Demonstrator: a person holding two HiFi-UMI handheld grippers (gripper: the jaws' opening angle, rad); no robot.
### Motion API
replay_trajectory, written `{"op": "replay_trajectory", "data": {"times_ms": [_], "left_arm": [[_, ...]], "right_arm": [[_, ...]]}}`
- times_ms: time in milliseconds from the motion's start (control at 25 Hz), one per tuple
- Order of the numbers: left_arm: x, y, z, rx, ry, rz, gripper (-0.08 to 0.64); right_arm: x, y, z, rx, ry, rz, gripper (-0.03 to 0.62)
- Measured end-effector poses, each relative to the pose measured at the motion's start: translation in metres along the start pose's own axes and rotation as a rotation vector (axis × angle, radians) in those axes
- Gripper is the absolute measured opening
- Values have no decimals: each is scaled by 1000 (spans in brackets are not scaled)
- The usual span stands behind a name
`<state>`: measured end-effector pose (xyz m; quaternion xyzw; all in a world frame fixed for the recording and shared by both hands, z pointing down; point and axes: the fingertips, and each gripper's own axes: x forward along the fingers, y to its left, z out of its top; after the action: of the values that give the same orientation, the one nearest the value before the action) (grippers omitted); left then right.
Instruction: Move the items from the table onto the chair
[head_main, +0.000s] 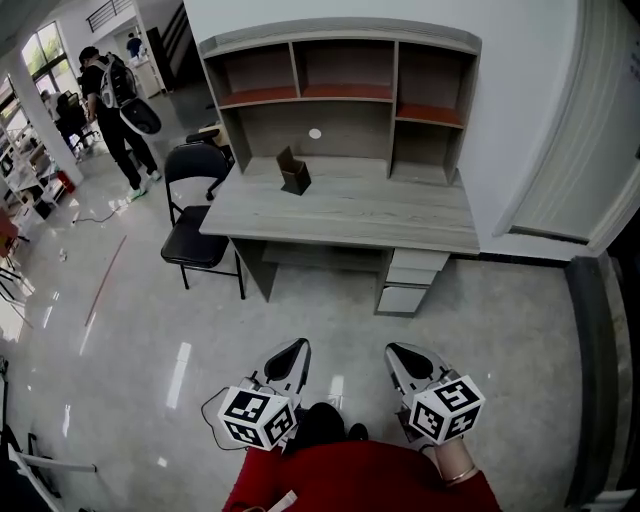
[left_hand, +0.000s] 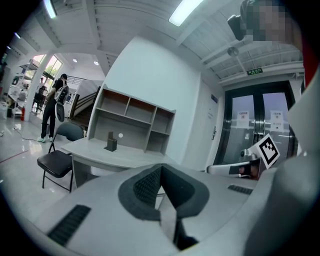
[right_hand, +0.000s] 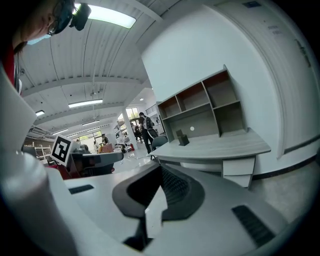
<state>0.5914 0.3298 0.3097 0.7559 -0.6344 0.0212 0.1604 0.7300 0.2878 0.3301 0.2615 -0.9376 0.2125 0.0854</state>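
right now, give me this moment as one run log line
left hand-held gripper: shut, empty | right hand-held gripper: shut, empty | dark box: on table | chair: beside table

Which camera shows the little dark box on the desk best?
The head view: the dark box looks biggest there, seen from above on the desk. In the left and right gripper views it is only a tiny, far-off shape.
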Motion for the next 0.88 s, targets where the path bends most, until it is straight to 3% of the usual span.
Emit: {"op": "replay_trajectory", "data": {"times_ms": [200,440,600,880], "left_arm": [[29,44,7,-24,15,42,9],[104,142,26,-47,12,57,9],[165,213,61,-60,34,28,9],[251,284,107,-39,70,-59,9]], "right_arm": [[42,-22,13,31,11,-4,12],[153,-58,43,13,28,-12,12],[245,-80,85,12,35,-28,12],[353,-96,140,24,52,-40,12]]}}
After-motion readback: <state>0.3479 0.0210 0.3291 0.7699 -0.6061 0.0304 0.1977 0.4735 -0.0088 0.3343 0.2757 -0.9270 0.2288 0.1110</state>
